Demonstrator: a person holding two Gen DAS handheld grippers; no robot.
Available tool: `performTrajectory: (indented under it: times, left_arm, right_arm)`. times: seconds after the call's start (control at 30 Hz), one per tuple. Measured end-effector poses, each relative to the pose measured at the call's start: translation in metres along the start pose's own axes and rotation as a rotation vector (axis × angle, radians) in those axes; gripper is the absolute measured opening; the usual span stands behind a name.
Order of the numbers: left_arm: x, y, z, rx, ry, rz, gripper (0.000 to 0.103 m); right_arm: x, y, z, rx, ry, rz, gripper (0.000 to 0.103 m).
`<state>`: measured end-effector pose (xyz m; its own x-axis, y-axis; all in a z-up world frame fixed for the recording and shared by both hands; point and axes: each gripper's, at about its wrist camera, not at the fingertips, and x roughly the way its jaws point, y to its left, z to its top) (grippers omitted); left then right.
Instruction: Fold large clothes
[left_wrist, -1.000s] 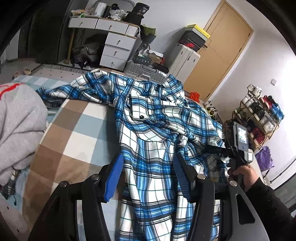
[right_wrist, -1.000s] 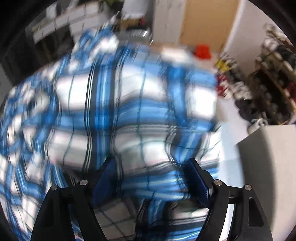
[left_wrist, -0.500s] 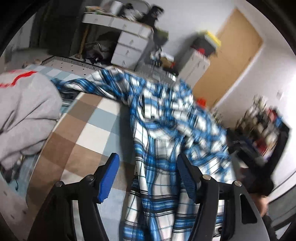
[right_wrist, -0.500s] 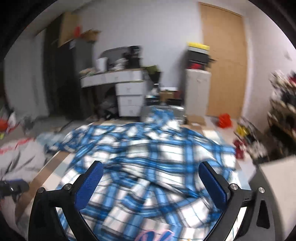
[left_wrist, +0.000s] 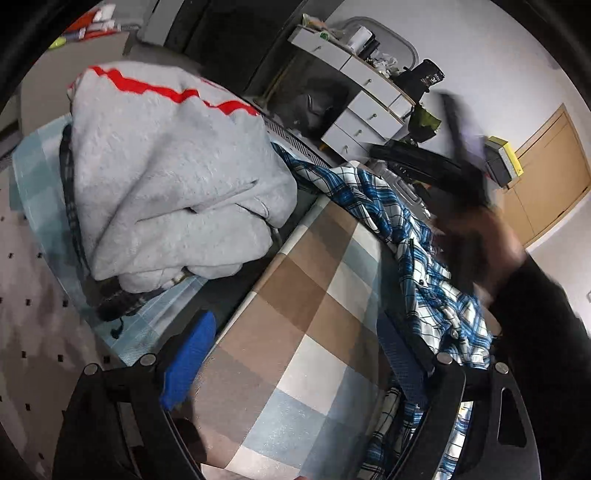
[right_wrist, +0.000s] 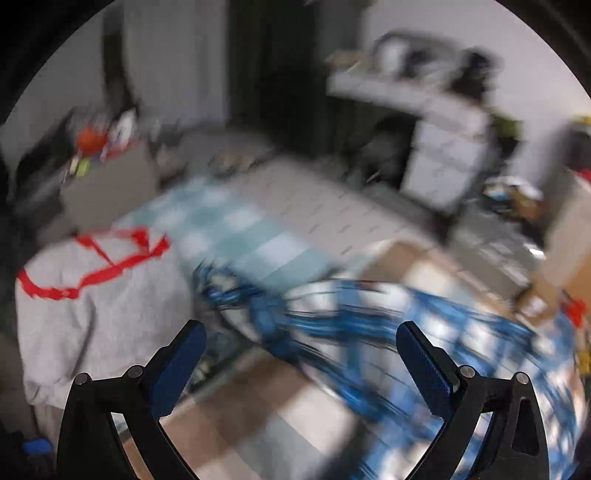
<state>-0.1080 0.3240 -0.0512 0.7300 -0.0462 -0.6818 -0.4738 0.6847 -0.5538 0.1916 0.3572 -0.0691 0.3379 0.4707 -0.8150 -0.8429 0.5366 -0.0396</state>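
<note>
The blue-and-white plaid shirt lies rumpled along the right of the brown, blue and white checked cover. My left gripper hovers over the bare cover. Its jaws are opening with no cloth between them, and the right pad sits at the shirt's edge. In the right wrist view, which is heavily blurred, my right gripper is open wide above the shirt, gripping nothing. A person's hand in a black sleeve shows blurred over the shirt.
A grey garment with red stripes is heaped to the left of the cover, and also shows as the grey garment. A white desk with drawers and a wooden door stand behind. A perforated mat lies far left.
Both grippers have let go of the plaid shirt and widened. The left view has swung left from the shirt toward the grey garment. The right gripper has swept fast to the left across the shirt.
</note>
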Motion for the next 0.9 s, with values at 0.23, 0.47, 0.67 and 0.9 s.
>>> performTrajectory:
  times: [0.23, 0.47, 0.67, 0.9]
  left_arm:
    - [0.007, 0.007, 0.004, -0.011, 0.06, -0.094, 0.087]
    - [0.006, 0.016, 0.004, -0.074, 0.087, -0.142, 0.086]
    - [0.002, 0.013, 0.003, -0.055, 0.055, -0.154, 0.086]
    - [-0.003, 0.006, -0.005, -0.02, 0.034, -0.148, 0.086]
  right_arm:
    - [0.137, 0.079, 0.047, -0.274, 0.239, -0.132, 0.103]
    - [0.189, 0.086, 0.059, -0.237, 0.399, -0.228, 0.002]
    - [0.133, 0.049, 0.08, 0.093, 0.279, -0.013, 0.002]
    - [-0.032, 0.017, 0.074, 0.084, -0.1, 0.155, 0.002]
